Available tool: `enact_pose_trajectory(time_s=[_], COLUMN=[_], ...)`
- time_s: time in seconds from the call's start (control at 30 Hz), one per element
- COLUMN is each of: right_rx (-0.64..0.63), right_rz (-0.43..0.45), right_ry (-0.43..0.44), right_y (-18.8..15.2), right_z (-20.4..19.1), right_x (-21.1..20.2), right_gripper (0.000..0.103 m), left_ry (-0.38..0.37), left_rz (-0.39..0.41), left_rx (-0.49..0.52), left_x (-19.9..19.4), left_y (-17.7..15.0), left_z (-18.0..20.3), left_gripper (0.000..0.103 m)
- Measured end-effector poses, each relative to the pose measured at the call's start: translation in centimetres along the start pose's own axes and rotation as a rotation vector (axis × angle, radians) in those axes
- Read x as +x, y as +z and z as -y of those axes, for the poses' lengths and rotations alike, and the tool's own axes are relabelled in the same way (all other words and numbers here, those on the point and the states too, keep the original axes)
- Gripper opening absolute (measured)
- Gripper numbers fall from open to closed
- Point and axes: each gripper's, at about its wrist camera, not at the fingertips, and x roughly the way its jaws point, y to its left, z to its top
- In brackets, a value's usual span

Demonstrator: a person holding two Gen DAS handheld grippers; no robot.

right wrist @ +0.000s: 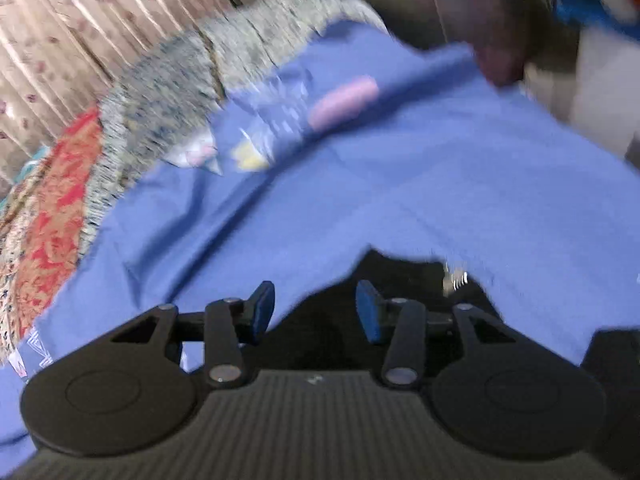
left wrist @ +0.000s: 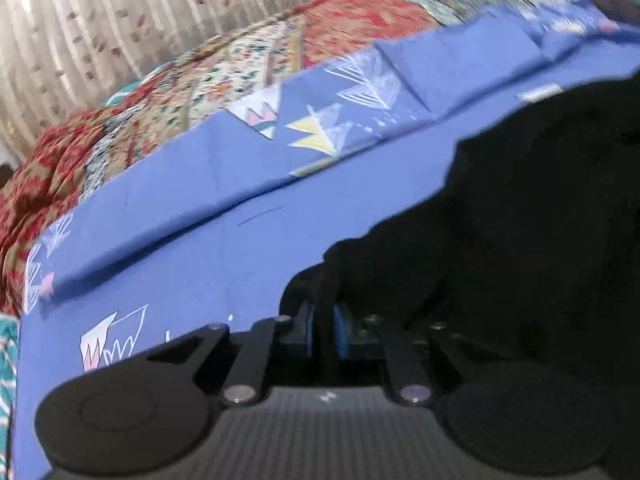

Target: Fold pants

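The black pants lie on a blue bed sheet and fill the right side of the left wrist view. My left gripper is shut on a fold of the black pants, which rises between its blue pads. In the right wrist view my right gripper is open, its blue pads apart, with an edge of the black pants lying between and just beyond them. The right wrist view is motion-blurred.
A red and cream patterned quilt is bunched along the far side of the sheet, against a pleated curtain. It also shows in the right wrist view, with a grey patterned section. A pink print marks the sheet.
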Motion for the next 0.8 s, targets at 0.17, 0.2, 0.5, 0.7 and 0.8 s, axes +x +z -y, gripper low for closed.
enact_pose_trajectory(time_s=[0.17,0.2,0.5,0.7,0.8], right_rx=[0.096,0.115,0.039,0.166,0.178], right_rz=[-0.073,-0.092,0.027,0.205,0.281], right_ry=[-0.075,-0.100,-0.167,0.104,0.175], right_y=[-0.5,-0.4,-1.2,-0.8,-1.2], right_z=[-0.2,-0.3,0.0,3.4,6.5], right_x=[4.0,5.2,5.1,-4.6,-10.7], right_gripper=[0.049,0.049,0.008,0.008,0.008], left_ry=[0.050,0.063,0.176,0.175,0.135], left_rz=[0.054,0.067,0.235,0.286,0.320], left_rx=[-0.044,-0.052,-0.196,-0.217,-0.250], left_x=[-2.7,-3.4,-12.0,-16.0,-19.1], left_y=[-0.5,-0.4,-2.8,-3.3,-4.2], left_z=[-0.8,-1.0,-2.2,-2.1,-2.2], left_gripper=[0.009,0.009,0.009,0.009,0.009])
